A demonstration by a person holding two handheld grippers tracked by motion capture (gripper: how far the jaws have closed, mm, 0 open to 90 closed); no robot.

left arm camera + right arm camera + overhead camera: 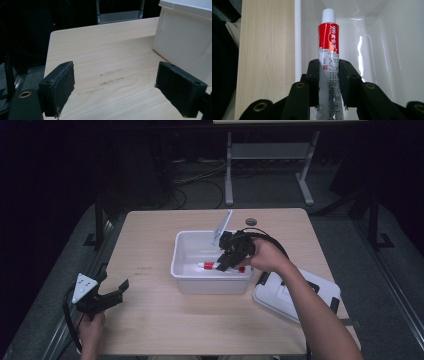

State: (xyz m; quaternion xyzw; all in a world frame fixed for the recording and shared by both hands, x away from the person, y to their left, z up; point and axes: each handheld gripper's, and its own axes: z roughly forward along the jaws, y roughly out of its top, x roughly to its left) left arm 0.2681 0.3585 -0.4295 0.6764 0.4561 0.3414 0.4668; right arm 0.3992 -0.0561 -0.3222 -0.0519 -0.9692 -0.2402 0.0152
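Observation:
A red and white tube (328, 42) with a white cap is pinched between the jaws of my right gripper (329, 80), which is shut on it. In the high view that right gripper (226, 262) reaches down into the white bin (187, 270) at the table's middle, and the tube (209, 266) lies level inside, its cap toward the bin's left wall. My left gripper (114, 285) rests near the table's front left corner, open, with bare wood between its fingers (58, 86). The bin's outer wall (182, 42) stands to its right.
A white lid (290, 292) lies flat on the table to the right of the bin. A thin white piece (223, 226) leans on the bin's far rim. The wooden tabletop (150, 320) ends close to my left hand. Table legs and cables stand on the floor beyond.

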